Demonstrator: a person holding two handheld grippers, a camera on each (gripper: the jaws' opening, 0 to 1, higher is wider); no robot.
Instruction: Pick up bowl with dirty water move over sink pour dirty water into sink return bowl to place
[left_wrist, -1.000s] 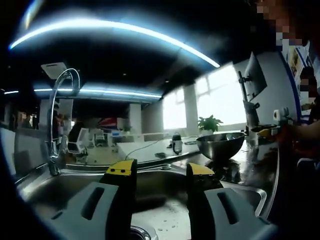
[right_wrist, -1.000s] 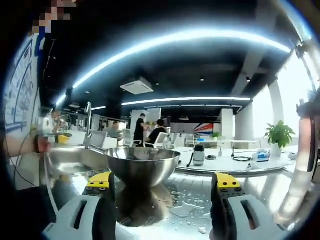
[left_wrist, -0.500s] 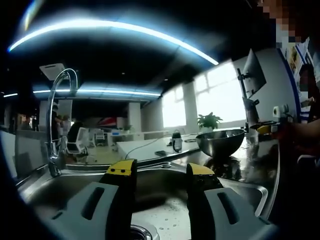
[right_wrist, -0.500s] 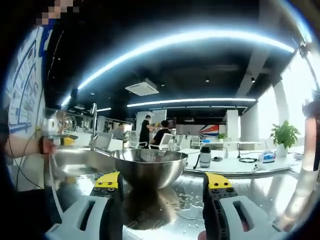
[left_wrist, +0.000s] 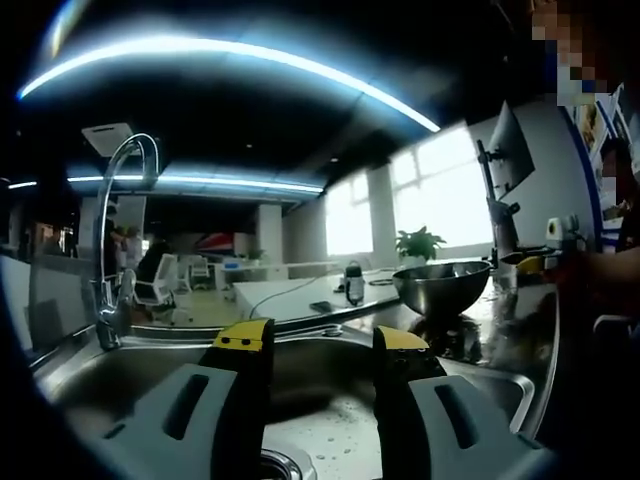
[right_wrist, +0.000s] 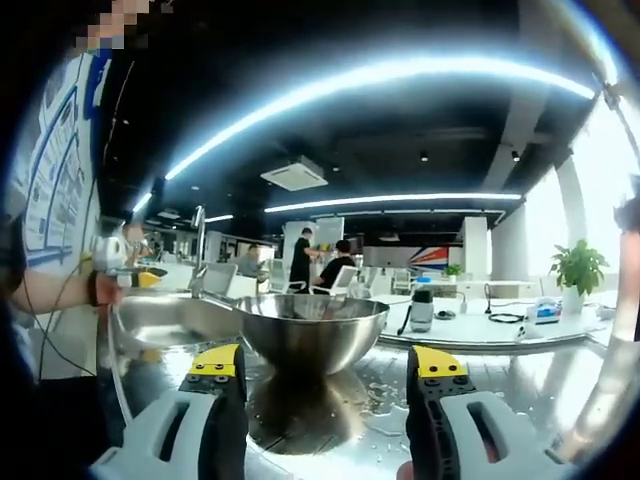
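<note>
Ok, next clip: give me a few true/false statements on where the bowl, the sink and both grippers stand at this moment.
1. The steel bowl stands on the wet steel counter. True.
2. The right gripper is shut on the bowl's rim. False: its fingers stand open, and the bowl sits beyond and between them, not gripped.
3. The left gripper is over the sink. True: its open fingers point into the basin.
4. The bowl is tipped over the sink, pouring. False: it sits upright on the counter beside the sink.
5. The faucet rises at the sink's far edge in the left gripper view. True.
</note>
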